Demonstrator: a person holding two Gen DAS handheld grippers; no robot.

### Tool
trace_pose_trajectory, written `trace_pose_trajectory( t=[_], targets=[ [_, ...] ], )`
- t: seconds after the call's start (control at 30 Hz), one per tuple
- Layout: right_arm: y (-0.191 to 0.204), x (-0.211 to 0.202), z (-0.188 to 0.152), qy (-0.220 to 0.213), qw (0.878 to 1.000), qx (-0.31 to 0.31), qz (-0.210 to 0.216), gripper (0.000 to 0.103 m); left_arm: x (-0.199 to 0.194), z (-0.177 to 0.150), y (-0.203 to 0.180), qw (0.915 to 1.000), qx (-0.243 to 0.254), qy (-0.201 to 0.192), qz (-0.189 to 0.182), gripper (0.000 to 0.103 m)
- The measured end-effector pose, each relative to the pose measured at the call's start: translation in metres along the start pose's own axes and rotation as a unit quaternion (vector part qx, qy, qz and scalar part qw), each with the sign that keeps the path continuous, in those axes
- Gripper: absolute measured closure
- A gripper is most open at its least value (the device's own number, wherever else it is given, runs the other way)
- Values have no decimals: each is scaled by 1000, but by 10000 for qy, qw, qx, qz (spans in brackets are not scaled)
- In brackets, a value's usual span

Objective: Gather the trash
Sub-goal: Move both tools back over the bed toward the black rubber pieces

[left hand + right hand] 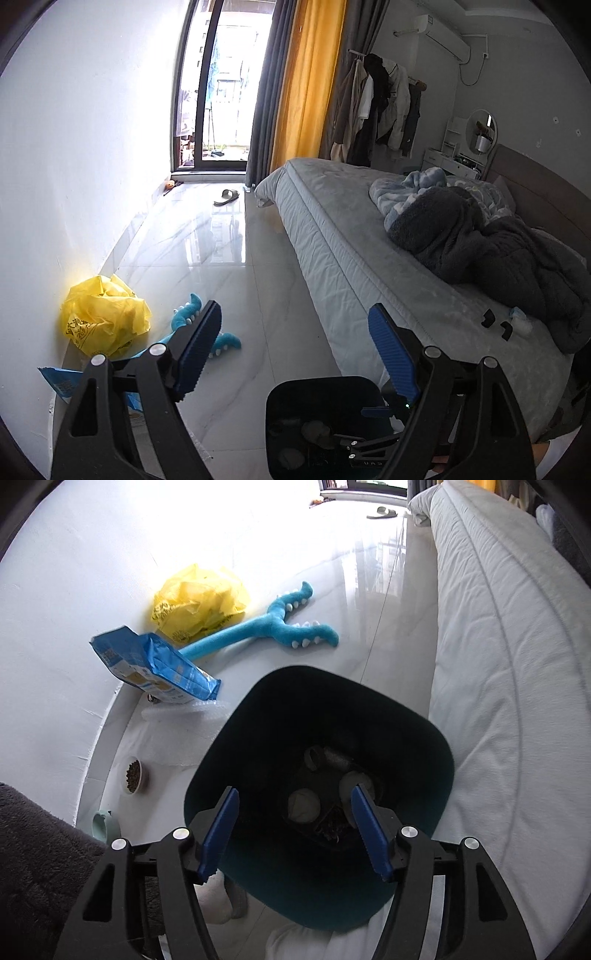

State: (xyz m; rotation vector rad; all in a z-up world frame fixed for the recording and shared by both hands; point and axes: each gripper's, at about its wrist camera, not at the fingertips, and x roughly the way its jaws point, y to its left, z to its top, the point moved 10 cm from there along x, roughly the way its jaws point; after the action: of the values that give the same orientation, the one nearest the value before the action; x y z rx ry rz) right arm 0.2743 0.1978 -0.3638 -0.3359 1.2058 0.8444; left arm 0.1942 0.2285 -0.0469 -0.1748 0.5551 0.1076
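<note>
One dark bin point(417, 746) stands on the floor beside the bed point(509, 701), and its bottom holds at least three pale wads point(303, 805) and one cardboard tube point(334, 759). Beyond the bin, against the wall: one yellow plastic bag point(201, 602), one blue plush toy point(273, 626), one blue packet point(155, 664). Left of the bin: one bowl of kibble point(133, 774) and one green bowl point(106, 823). One slipper point(226, 196) lies far off by the window. Two grippers, both with jaws apart.
</note>
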Motion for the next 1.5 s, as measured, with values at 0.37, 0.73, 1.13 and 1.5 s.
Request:
trace_pose_trajectory(
  t=[0.37, 0.73, 1.13, 1.5],
  targets=[
    [-18, -84, 14, -996, 9950, 45, 113, 28, 14, 38, -50, 9992, 117, -298, -249, 9],
    [-80, -147, 17, -1740, 9836, -127, -454, 25, 71, 35, -116, 9953, 416, -196, -857, 9],
    [-140, -180, 0, -1997, 9763, -2, -834, 24, 106, 25, -172, 9887, 610, -53, -1368, 9],
    [-189, -217, -9, -2226, 9710, 41, -873, 23, 130, 10, -209, 9844, 724, 218, -1586, 9]
  ],
)
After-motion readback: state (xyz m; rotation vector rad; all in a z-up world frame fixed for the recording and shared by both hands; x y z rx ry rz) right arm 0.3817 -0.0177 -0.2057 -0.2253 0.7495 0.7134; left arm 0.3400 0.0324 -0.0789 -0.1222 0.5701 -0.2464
